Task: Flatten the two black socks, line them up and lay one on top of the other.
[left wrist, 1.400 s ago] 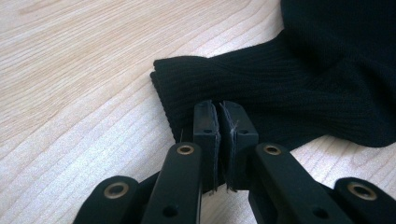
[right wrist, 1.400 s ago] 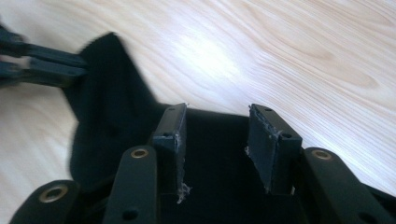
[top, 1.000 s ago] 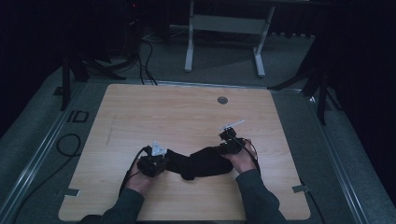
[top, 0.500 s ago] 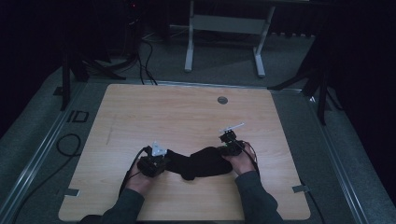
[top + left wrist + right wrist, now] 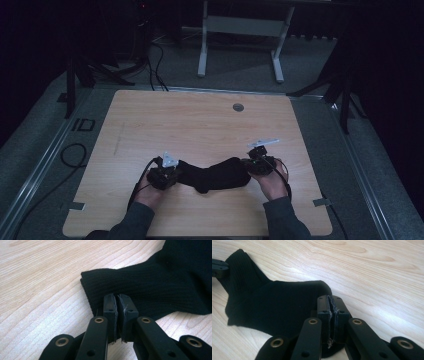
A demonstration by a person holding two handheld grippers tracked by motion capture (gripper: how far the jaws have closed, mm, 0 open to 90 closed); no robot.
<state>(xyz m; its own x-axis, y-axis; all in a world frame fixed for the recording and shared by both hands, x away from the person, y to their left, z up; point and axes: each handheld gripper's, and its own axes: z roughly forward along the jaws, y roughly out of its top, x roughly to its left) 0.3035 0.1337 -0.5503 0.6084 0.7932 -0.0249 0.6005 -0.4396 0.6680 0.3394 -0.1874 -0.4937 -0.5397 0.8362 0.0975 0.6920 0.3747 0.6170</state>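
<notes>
A black sock (image 5: 215,175) lies stretched sideways across the near part of the wooden table (image 5: 200,125). My left gripper (image 5: 179,173) is shut on its ribbed cuff; in the left gripper view the jaws (image 5: 117,298) pinch the cuff's edge of the sock (image 5: 162,285). My right gripper (image 5: 246,168) is shut on the toe end. In the right gripper view the closed tips (image 5: 329,300) clamp the rim of the sock (image 5: 274,305), and the left gripper (image 5: 218,267) shows at the far cuff.
A round grommet hole (image 5: 238,107) sits near the table's far edge. Cables (image 5: 70,152) coil on the floor at the left. A grey metal frame (image 5: 240,30) stands beyond the table. Bare wood spreads behind the sock.
My right hand has shifted to the right and a little nearer, with the sock's toe end in its jaws. The sock now lies longer. The left hand has stayed put.
</notes>
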